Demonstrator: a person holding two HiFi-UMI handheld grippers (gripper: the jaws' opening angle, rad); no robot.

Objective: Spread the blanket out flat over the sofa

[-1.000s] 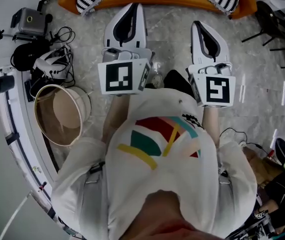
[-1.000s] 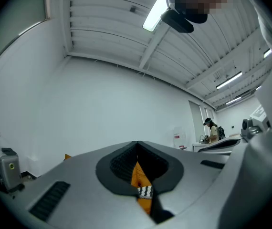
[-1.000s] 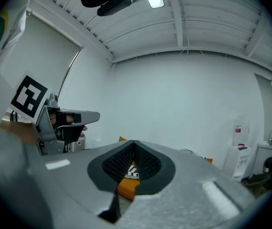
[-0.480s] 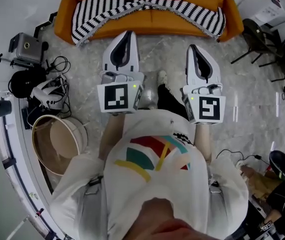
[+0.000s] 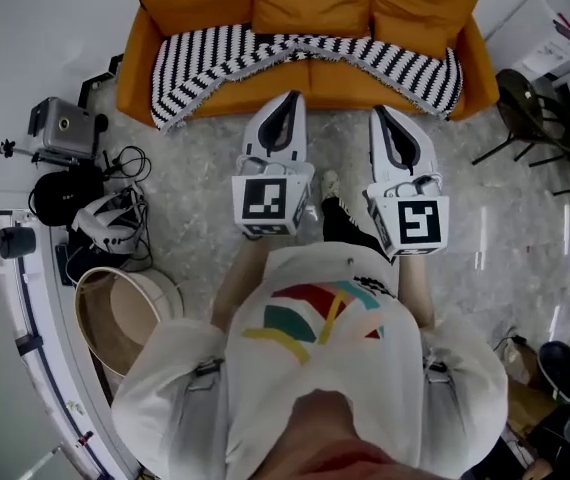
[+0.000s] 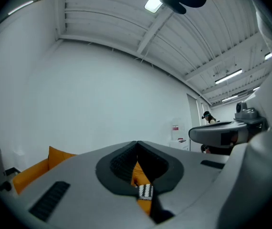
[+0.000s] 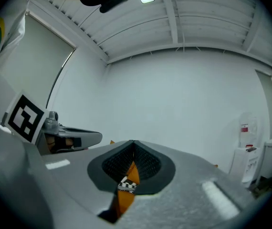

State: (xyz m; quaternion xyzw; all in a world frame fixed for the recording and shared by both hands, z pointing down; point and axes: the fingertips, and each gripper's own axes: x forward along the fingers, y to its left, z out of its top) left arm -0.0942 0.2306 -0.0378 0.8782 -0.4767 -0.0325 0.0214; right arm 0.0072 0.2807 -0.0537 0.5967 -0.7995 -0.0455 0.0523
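The striped blanket (image 5: 265, 46) lies in a rumpled band across the seat of the orange sofa (image 5: 315, 88). Its two ends hang over the front edge, and bare seat shows below its middle. The left tongs (image 5: 288, 98) and right tongs (image 5: 381, 111) are held level, side by side over the floor, pointing at the sofa and clear of the blanket. Both are pressed fully together with nothing in them. A round basket (image 5: 125, 313) stands on the floor to the person's left.
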